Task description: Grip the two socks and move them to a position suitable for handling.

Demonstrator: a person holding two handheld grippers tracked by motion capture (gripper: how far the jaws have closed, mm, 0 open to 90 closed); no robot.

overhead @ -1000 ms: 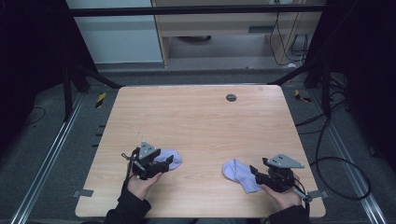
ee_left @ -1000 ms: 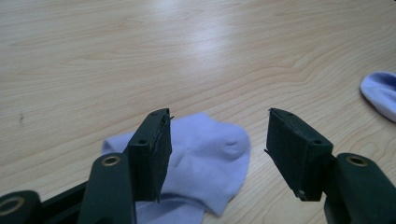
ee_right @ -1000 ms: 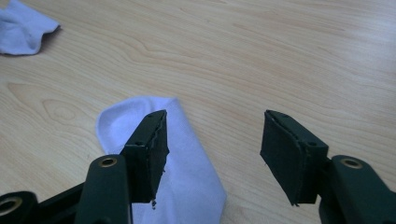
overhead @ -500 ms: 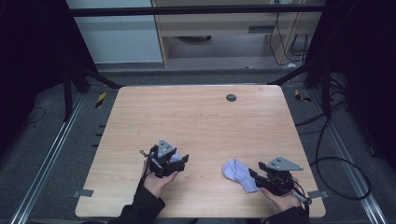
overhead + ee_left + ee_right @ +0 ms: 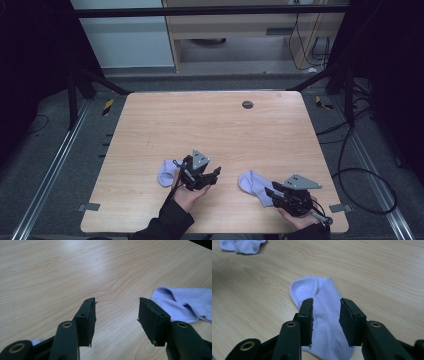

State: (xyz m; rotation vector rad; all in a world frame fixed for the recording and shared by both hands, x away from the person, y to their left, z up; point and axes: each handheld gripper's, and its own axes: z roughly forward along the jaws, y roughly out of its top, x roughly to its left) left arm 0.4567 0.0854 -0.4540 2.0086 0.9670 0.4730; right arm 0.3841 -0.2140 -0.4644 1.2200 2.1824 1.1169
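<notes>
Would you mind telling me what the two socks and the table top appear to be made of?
Right sock: soft knitted fabric, pale lilac-white, matte; fine ribbing and a limp, creased lie suggest cotton or a blend. Left sock: the same pale fabric by its look, crumpled; too small to see the knit. Table top: light wood grain with a smooth, slightly glossy face, probably laminate or veneer rather than solid wood.

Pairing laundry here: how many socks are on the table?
2. One sock lies behind the left claw; the other sock lies near the table's front edge, under the right claw. None looks hidden.
</notes>
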